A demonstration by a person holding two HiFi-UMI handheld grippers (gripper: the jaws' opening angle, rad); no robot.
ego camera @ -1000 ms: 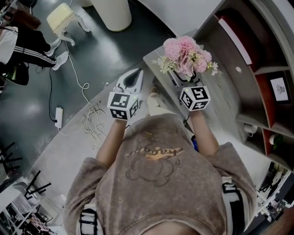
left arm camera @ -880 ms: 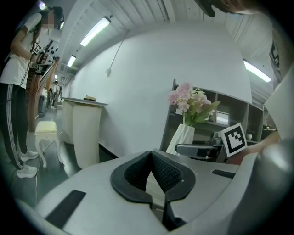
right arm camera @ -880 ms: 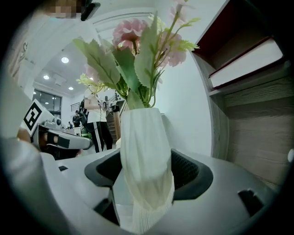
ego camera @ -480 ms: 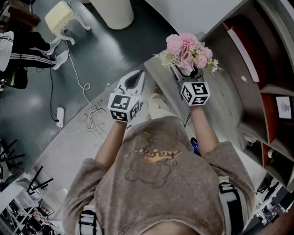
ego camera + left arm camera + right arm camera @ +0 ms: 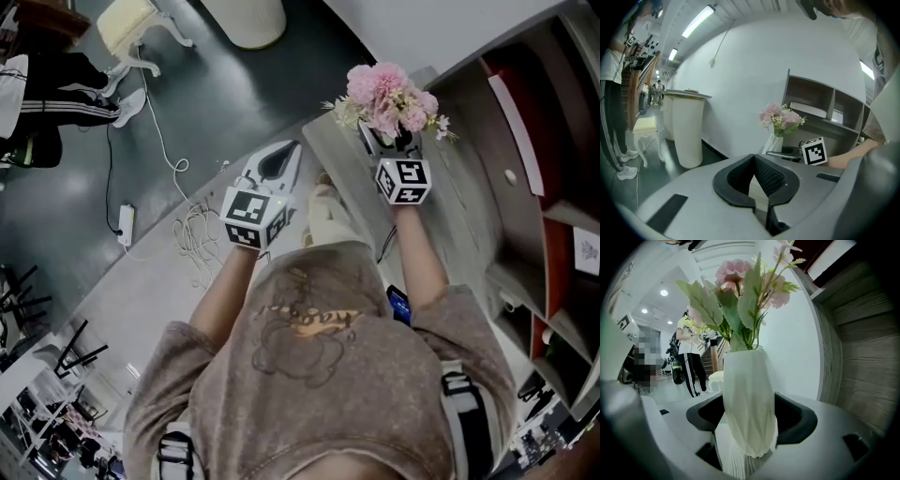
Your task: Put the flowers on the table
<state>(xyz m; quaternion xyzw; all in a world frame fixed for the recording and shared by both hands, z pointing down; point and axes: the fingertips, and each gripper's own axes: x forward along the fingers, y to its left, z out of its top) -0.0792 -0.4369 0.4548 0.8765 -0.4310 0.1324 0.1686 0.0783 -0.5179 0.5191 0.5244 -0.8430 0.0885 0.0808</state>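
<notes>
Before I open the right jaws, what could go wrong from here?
1. The vase is slim and the flowers make it top-heavy. I can't confirm its base is flat on the table, so it may topple on release.
2. It looks close to the table's edge, so the right gripper could nudge it off when backing out.
3. The shelf unit stands close beside it, and the blooms could snag.
</notes>
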